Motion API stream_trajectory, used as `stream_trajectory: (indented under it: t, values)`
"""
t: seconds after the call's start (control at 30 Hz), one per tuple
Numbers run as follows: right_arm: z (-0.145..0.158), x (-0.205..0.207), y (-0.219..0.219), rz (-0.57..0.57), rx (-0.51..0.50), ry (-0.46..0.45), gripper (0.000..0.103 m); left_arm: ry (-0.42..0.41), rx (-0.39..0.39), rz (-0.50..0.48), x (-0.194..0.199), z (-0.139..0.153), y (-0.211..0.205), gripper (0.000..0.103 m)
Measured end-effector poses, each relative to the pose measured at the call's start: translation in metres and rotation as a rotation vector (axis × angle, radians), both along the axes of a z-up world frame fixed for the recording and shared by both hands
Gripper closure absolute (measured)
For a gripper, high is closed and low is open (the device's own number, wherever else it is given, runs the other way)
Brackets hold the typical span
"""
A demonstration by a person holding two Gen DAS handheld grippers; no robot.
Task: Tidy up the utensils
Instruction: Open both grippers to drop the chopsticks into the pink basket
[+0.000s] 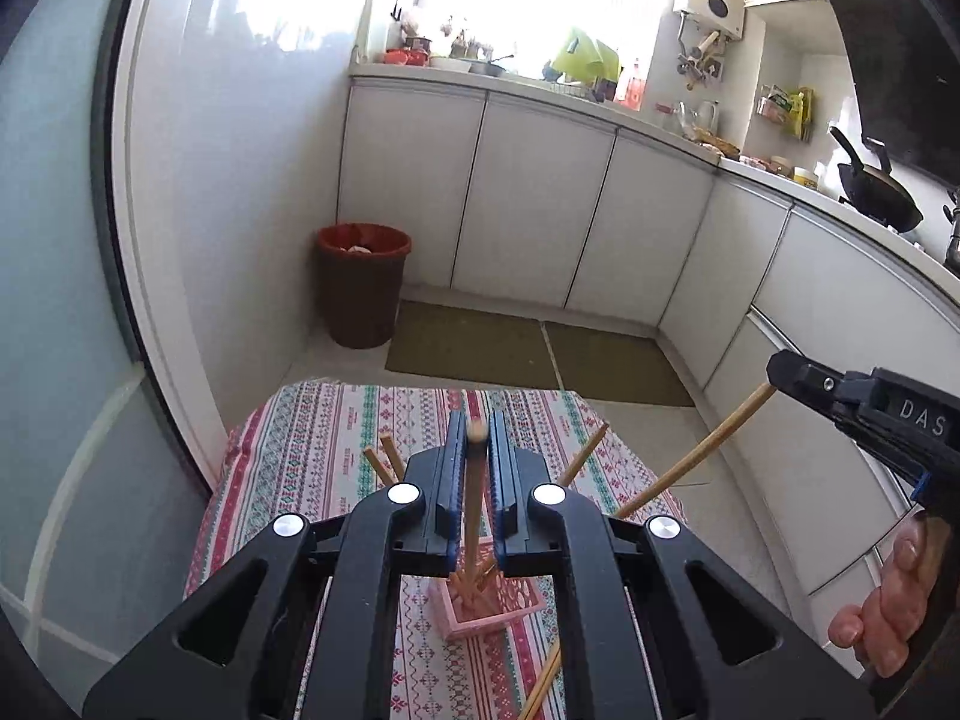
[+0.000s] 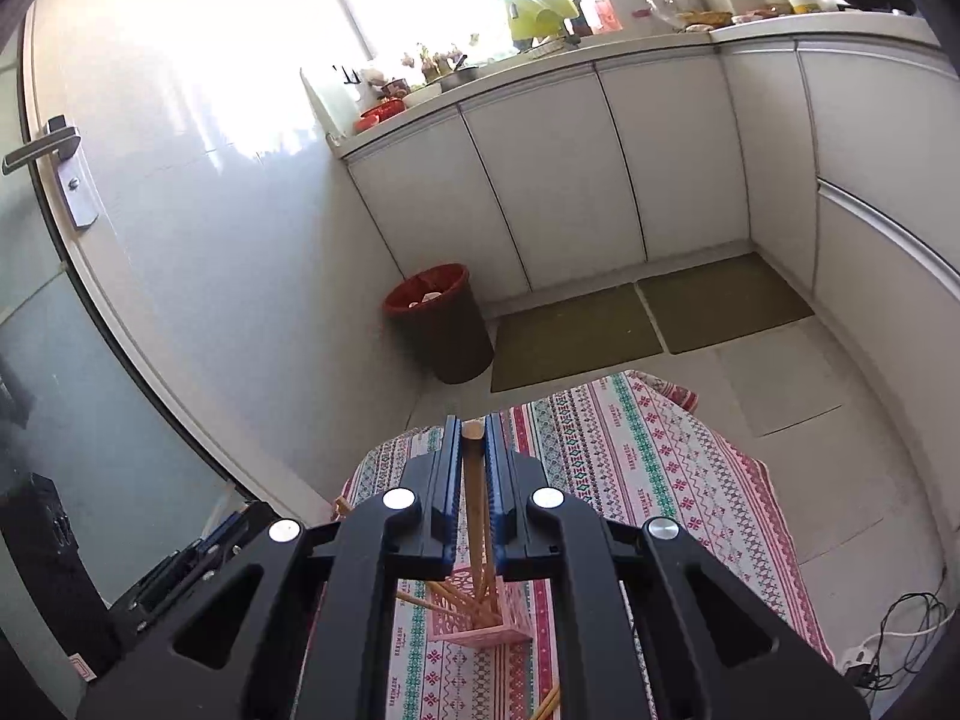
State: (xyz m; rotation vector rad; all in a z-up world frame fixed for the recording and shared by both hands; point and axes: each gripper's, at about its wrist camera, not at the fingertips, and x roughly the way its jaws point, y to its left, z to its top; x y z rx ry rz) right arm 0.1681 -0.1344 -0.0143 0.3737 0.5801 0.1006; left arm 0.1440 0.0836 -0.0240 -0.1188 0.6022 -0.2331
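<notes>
In the left wrist view my left gripper point(image 1: 476, 426) is shut on a wooden chopstick point(image 1: 473, 510), held upright. Its lower end reaches into a pink perforated holder point(image 1: 480, 612) on the patterned tablecloth point(image 1: 312, 450). Several other chopsticks point(image 1: 384, 456) lean out of the holder. At the right my right gripper point(image 1: 780, 369) grips another chopstick point(image 1: 696, 450) by its top end, slanting down toward the holder. In the right wrist view the right gripper point(image 2: 474, 420) is shut on that chopstick point(image 2: 476, 492) above the pink holder point(image 2: 480, 624). One loose chopstick point(image 1: 546, 684) lies on the cloth.
A dark bin with a red liner point(image 1: 363, 282) stands on the floor by the wall beyond the table. White cabinets point(image 1: 540, 192) and olive floor mats point(image 1: 474, 342) lie behind it. A door handle point(image 2: 42, 150) is at the left, and cables point(image 2: 900, 624) lie on the floor at the right.
</notes>
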Motion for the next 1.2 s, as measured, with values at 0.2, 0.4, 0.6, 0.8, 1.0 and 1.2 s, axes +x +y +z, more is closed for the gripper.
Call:
stream_trajectory:
  t: [0.2,0.4,0.6,0.8,1.0,1.2]
  values:
    - [-0.006,0.004,0.012,0.01,-0.035,-0.002,0.095,-0.03,-0.067,0.031,-0.01,0.011,0.019,0.088]
    - [-0.014,0.01,0.023,0.009,-0.066,0.01,0.095,-0.066,-0.093,0.052,-0.017,0.027,0.028,0.083]
    - [-0.046,0.028,0.035,0.015,-0.101,0.098,0.077,-0.032,-0.063,0.048,-0.013,0.019,0.024,0.081]
    - [-0.045,0.021,0.035,-0.007,-0.144,0.096,0.073,-0.037,-0.042,0.052,-0.018,0.019,0.021,0.064]
    - [-0.037,0.003,0.034,-0.031,-0.197,0.061,0.056,-0.038,0.008,0.06,-0.024,0.018,0.013,0.05]
    - [-0.033,-0.027,0.028,-0.138,-0.284,0.003,0.031,-0.05,0.053,0.094,-0.039,0.015,0.01,0.032]
